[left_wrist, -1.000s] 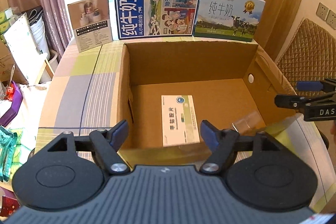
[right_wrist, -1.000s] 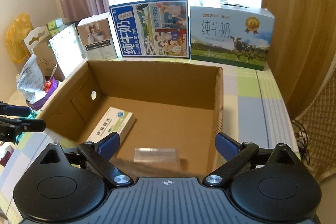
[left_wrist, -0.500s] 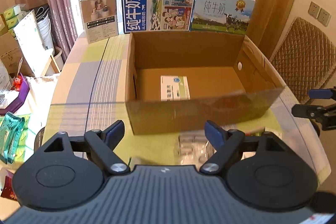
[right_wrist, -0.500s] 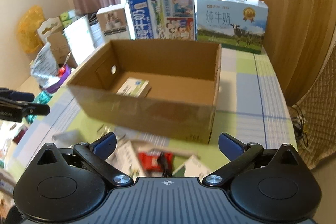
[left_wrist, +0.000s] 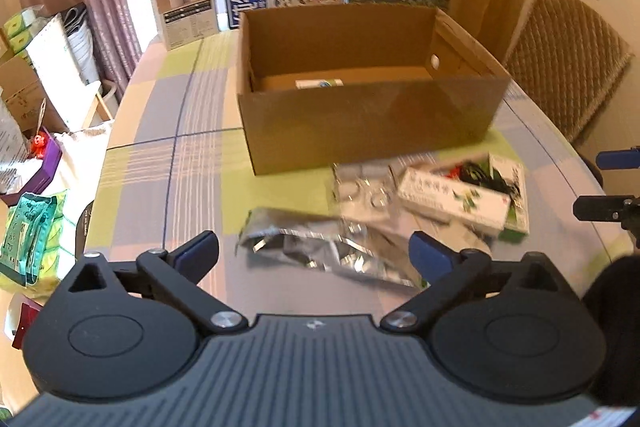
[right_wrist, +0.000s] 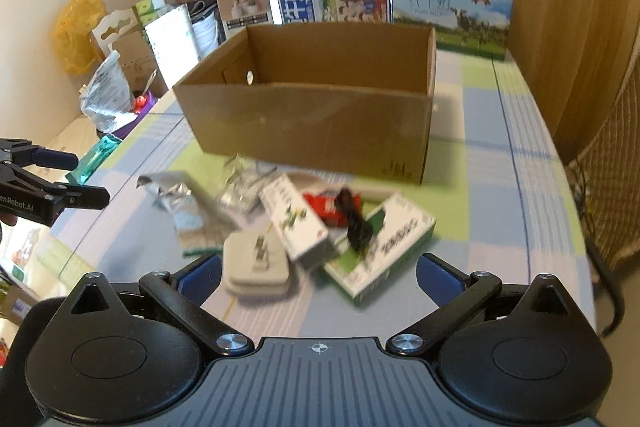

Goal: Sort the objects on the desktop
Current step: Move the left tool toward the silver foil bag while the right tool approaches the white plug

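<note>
The left tool (left_wrist: 314, 251) is hanging over the near edge of the table (left_wrist: 160, 163), its jaws opening wide with nothing pinched; a crumpled foil pouch (left_wrist: 320, 251) is lying on the cloth just ahead, in the gap between the blue pads. The right tool (right_wrist: 320, 273) is standing fully spread and empty too, poised over a white charger plug (right_wrist: 256, 263).

Beyond them the rest of the clutter is sitting in one loose heap: a long white box (right_wrist: 298, 223) leaning across a flat green-and-white box (right_wrist: 384, 247), a red packet (right_wrist: 326, 207) under a dark cable (right_wrist: 354, 217), and a clear plastic pack (left_wrist: 360, 191) nearer the cardboard box (left_wrist: 368, 127). That box is waiting open just behind the heap, with one small carton (left_wrist: 319, 83) already lying on its floor.

The step looks like picking the next piece. It would go best if each tool is taking only the thing nearest it, coming straight down, closing across the narrow side, and lifting clear before swinging over the rim. The foil is looking slippery and floppy, so a firm pinch on its thick fold seems wise.
</note>
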Motion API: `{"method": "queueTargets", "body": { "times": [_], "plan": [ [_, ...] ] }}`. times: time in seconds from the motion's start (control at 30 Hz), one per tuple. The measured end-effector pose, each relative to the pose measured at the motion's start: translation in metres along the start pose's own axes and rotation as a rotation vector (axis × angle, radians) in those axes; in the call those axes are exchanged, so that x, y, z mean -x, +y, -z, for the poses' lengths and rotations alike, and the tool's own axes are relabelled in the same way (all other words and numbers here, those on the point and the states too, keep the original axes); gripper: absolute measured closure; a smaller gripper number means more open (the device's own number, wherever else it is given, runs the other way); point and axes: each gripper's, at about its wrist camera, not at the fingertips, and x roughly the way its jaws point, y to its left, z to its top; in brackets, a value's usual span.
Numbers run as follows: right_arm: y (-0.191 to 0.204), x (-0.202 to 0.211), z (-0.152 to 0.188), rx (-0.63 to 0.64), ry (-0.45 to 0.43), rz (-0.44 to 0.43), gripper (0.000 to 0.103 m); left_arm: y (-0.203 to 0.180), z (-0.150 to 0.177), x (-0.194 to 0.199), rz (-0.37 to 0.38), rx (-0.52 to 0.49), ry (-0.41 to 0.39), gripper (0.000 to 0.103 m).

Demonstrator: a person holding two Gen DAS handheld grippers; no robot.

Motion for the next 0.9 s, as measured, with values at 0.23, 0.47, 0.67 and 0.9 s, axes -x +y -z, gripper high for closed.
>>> {"method": "queueTargets", "body": {
  "times": [0.23,0.47,0.67,0.9],
  "plan": [
    [0.011,0.001,0.025,-0.027,0.027,-0.020,0.002,-0.013,0.022,0.004,0.034,-0.059,0.027,0.002],
    [0.020,-0.005,0.036,-0.029,0.047,-0.034,0.002,-0.015,0.034,0.005,0.037,-0.137,0.033,0.002],
    [0.026,-0.017,0.040,-0.026,0.058,-0.044,0.002,-0.014,0.042,0.000,0.052,-0.203,0.047,0.002],
    [0.035,-0.037,0.037,-0.003,0.076,-0.079,0.003,-0.015,0.049,-0.006,0.104,-0.297,0.042,0.002]
  ]
}}
